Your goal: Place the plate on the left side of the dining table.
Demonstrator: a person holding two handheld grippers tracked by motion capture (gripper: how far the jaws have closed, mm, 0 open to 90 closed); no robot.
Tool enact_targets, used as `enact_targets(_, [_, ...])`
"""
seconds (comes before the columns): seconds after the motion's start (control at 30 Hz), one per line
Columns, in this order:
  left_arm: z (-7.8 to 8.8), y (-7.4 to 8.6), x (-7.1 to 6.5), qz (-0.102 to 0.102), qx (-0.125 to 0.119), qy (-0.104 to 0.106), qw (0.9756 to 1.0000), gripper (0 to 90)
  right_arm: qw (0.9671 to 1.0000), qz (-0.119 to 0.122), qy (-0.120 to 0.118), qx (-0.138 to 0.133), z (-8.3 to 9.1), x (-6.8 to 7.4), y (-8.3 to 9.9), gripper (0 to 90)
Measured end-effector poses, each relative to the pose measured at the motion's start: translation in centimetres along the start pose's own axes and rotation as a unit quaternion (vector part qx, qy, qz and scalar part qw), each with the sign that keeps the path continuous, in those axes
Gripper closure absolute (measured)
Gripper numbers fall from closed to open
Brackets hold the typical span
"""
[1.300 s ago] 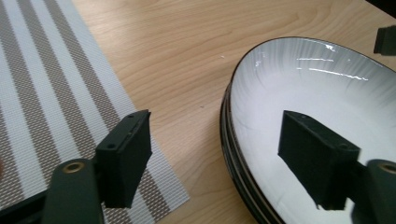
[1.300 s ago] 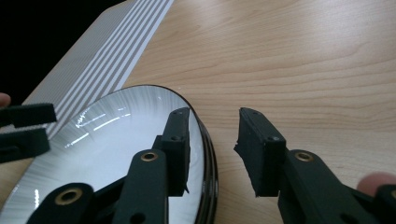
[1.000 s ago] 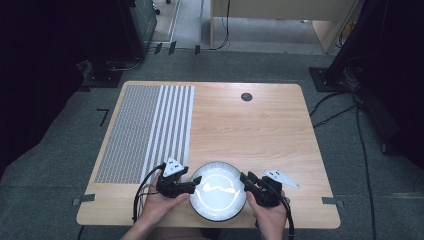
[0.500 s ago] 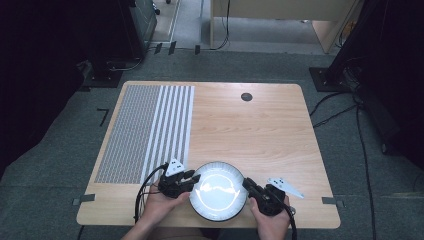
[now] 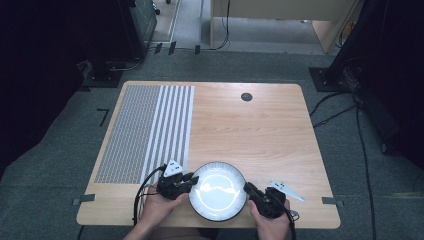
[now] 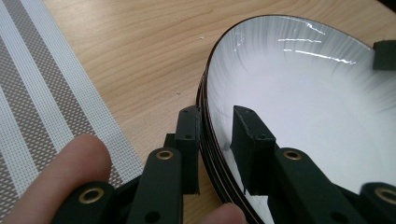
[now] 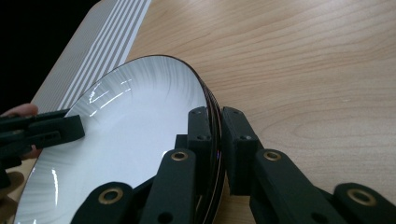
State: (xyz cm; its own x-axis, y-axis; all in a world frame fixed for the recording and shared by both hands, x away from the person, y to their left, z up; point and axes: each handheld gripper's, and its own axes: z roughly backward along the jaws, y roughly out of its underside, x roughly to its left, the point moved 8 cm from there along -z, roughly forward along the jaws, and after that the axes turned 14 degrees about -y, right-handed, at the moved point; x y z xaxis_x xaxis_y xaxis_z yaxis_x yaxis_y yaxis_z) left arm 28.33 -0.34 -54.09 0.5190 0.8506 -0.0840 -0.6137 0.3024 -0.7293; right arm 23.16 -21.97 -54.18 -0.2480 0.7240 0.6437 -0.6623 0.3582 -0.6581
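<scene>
Item: white plate (image 5: 218,190) with a thin dark rim, glossy face up. You have it lying flat on the worktop (image 5: 260,130) at the near edge, midway between your two hands. It is round, so it has no long axis and points no way; its hollow opens upward. In the left claw view the dark rim (image 6: 205,107) runs in several thin parallel lines, one under another; whether that is one plate or a stack cannot be told.

Left claw (image 5: 184,181): you hold it at the plate's left edge, aimed toward the plate's middle. Its jaws have just been closing, with the rim between them. In the left claw view (image 6: 217,135) one jaw sits outside the rim, against it, and the other stands inside over the white face with a narrow gap showing at the rim; the pads look to be pinching the edge.

Right claw (image 5: 250,190): you hold it at the plate's right edge, facing the left one across the plate. In the right claw view (image 7: 215,135) the two jaws are drawn tight on the rim, one on each side, no gap showing.

Other: a grey mesh placemat with white stripes (image 5: 150,130) covers the worktop's left part, just beside the left claw and clear of the plate. A small round dark cable port (image 5: 246,96) sits at the far edge, well apart.
</scene>
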Motion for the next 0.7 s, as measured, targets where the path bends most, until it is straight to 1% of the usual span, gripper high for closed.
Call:
enact_targets(0.03, [0.0, 0.0, 0.1, 0.006, -0.001, 0.004, 1.0000, 73.4, 0.9999, -0.012, 0.002, -0.004, 0.0, -0.1, 0.0, 83.3])
enact_targets(0.07, [0.0, 0.1, 0.1, 0.005, -0.001, 0.003, 1.0000, 73.6, 0.9998, -0.018, 0.001, -0.007, 0.0, 0.0, -0.1, 83.3])
enact_targets(0.17, [0.0, 0.1, 0.0, 0.003, -0.003, -0.003, 1.0000, 73.9, 0.9995, -0.027, 0.005, -0.014, 0.0, 0.0, -0.2, 83.4])
enact_targets(0.23, [0.0, 0.1, 0.0, 0.003, -0.003, -0.003, 1.0000, 74.1, 0.9990, -0.038, -0.002, -0.022, 0.1, 0.1, -0.3, 83.4])
enact_targets(0.27, [0.0, 0.1, 0.0, 0.005, -0.003, -0.001, 1.0000, 74.1, 0.9990, -0.038, -0.002, -0.022, 0.1, 0.1, -0.3, 83.4])
enact_targets(0.33, [-0.1, 0.1, 0.1, 0.009, -0.002, 0.001, 1.0000, 74.1, 0.9983, -0.053, -0.006, -0.024, 0.2, 0.1, -0.4, 83.4])
enact_targets(0.47, [-0.2, 0.1, 0.0, 0.008, -0.004, -0.002, 1.0000, 74.0, 0.9974, -0.066, -0.012, -0.026, 0.3, 0.0, -0.5, 83.5])
enact_targets(0.5, [-0.2, 0.1, -0.1, 0.008, -0.004, -0.001, 1.0000, 73.5, 0.9967, -0.070, -0.023, -0.033, 0.4, 0.2, -0.6, 87.4])
enact_targets(0.53, [-0.2, 0.1, -0.1, 0.007, -0.004, -0.002, 1.0000, 73.8, 0.9943, -0.091, -0.036, -0.042, 0.5, 0.3, -0.8, 86.9])
enact_targets(0.57, [-0.2, 0.1, -0.1, 0.007, -0.004, 0.001, 1.0000, 73.5, 0.9920, -0.104, -0.051, -0.050, 0.6, 0.5, -1.0, 86.7])
enact_targets(0.6, [-0.3, 0.1, -0.1, 0.008, -0.002, 0.003, 1.0000, 73.2, 0.9911, -0.108, -0.056, -0.054, 0.7, 0.7, -1.2, 86.2])
enact_targets(0.67, [-0.3, 0.2, -0.2, 0.006, -0.002, 0.004, 1.0000, 72.6, 0.9940, -0.086, -0.041, -0.054, 0.5, 0.7, -1.5, 82.7])
enact_targets(0.7, [-0.3, 0.2, -0.2, 0.006, -0.002, 0.004, 1.0000, 72.4, 0.9949, -0.080, -0.035, -0.050, 0.4, 0.7, -1.5, 81.9])
